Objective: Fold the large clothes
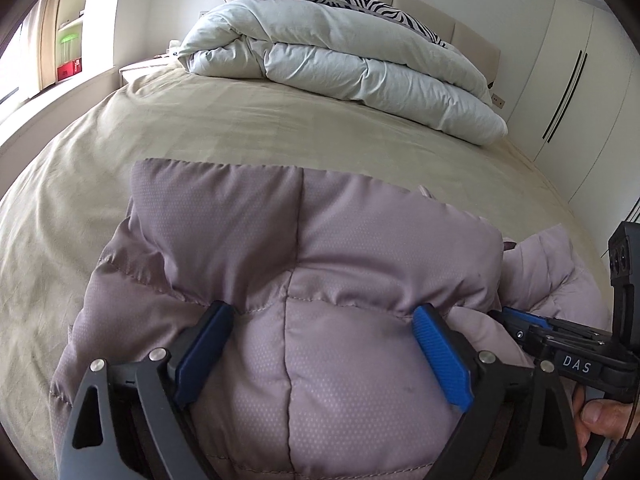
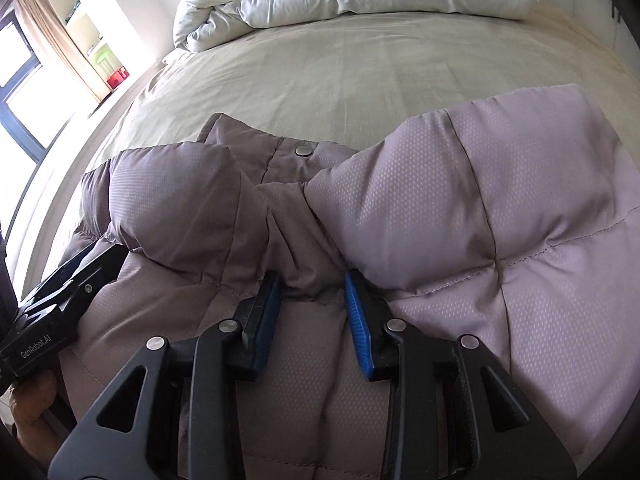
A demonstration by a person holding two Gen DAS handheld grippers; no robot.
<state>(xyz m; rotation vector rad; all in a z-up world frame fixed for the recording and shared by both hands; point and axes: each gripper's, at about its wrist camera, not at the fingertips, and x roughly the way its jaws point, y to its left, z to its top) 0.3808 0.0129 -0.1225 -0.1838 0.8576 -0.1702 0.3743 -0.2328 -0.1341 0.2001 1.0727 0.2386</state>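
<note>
Both grippers on mauve quilted puffer jacket [image 1: 304,240], beige bed sheet [image 1: 200,120].
R gripper [image 2: 312,300] pinching bunched fabric; L gripper [image 1: 320,332] jaws apart, straddling padding, prob to lift the fold.

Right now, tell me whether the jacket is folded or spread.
Partly folded: the puffer jacket lies bunched on the bed, one padded panel doubled over.

The jacket [image 1: 360,248] is quilted puffer cloth, mauve with a fine dotted weave and a faint sheen, plus one dull metal snap [image 2: 303,150]. The bed [image 1: 240,120] sheet is matt beige cotton, a bit creased. The fingers [image 1: 440,356] have ribbed blue rubbery pads on matt black plastic with shiny metal rivets.
</note>
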